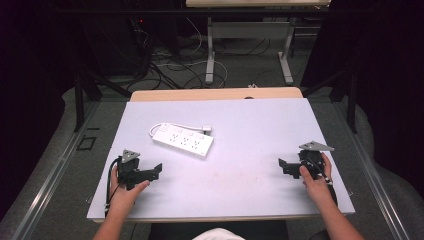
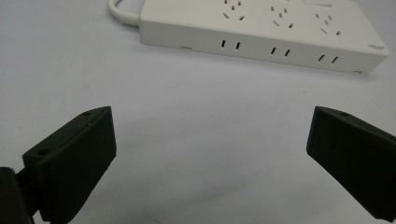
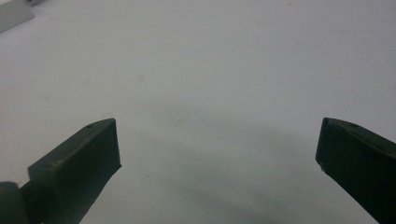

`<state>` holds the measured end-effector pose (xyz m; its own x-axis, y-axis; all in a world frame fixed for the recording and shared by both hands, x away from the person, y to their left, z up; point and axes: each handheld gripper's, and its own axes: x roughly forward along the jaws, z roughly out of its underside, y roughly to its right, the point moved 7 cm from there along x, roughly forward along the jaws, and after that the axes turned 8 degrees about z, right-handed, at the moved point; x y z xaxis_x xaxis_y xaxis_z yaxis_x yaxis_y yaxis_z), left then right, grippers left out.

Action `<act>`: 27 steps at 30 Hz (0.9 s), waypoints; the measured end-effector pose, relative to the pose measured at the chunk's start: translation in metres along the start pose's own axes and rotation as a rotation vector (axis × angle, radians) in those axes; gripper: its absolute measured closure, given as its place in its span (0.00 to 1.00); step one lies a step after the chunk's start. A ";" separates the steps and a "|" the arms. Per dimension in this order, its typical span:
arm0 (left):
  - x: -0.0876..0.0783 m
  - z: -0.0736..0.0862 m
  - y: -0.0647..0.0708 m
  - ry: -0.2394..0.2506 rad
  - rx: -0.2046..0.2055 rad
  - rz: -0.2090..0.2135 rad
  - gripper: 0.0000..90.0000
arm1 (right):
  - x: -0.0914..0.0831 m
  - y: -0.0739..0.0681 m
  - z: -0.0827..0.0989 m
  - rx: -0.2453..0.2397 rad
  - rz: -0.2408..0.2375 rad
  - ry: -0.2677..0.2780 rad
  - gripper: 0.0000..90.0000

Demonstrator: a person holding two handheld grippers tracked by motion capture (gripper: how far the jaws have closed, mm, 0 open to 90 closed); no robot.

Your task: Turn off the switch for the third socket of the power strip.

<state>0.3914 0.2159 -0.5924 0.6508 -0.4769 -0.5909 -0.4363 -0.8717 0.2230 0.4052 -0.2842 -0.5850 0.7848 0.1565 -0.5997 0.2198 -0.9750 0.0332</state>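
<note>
A white power strip [image 1: 183,140] with several sockets lies on the white table top [image 1: 240,125], left of centre, its white cord [image 1: 182,127] looped behind it. My left gripper [image 1: 156,170] rests low at the near left, jaws wide apart and empty, pointing toward the strip. In the left gripper view the strip [image 2: 261,32] lies just ahead of the open gripper [image 2: 210,135]. My right gripper [image 1: 283,166] sits at the near right, held by a hand, pointing left. Its jaws stand wide with bare table between them, as the right gripper view [image 3: 217,144] shows.
The table's wooden far edge [image 1: 215,94] borders a floor with table legs [image 1: 210,55] and tangled cables [image 1: 170,70]. A grey rail [image 1: 55,170] runs along the left side. Open white surface lies between the two grippers.
</note>
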 end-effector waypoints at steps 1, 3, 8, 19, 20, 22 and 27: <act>0.000 0.000 0.000 0.000 0.000 0.000 0.02 | 0.000 0.000 0.000 0.000 0.000 0.000 0.00; -0.001 -0.002 0.002 0.011 -0.005 0.005 0.03 | -0.001 0.001 0.001 0.006 0.002 0.001 0.00; -0.001 -0.004 0.002 0.008 0.009 0.001 0.03 | -0.003 0.003 0.000 0.004 0.014 0.011 0.00; 0.000 -0.007 0.008 0.005 0.048 -0.002 0.07 | -0.007 0.002 -0.001 -0.003 0.013 0.028 0.00; 0.000 -0.007 0.009 0.011 0.050 -0.002 0.07 | -0.007 0.002 -0.001 -0.003 0.012 0.030 0.00; 0.000 -0.006 0.009 0.006 0.053 -0.003 0.08 | -0.008 0.002 -0.002 -0.017 0.019 0.031 0.00; -0.002 -0.006 0.011 0.011 0.054 -0.013 0.10 | -0.008 -0.001 -0.002 -0.014 0.013 0.033 0.00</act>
<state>0.3887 0.2068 -0.5845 0.6634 -0.4667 -0.5849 -0.4601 -0.8708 0.1730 0.4002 -0.2846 -0.5787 0.8065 0.1497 -0.5720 0.2177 -0.9746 0.0518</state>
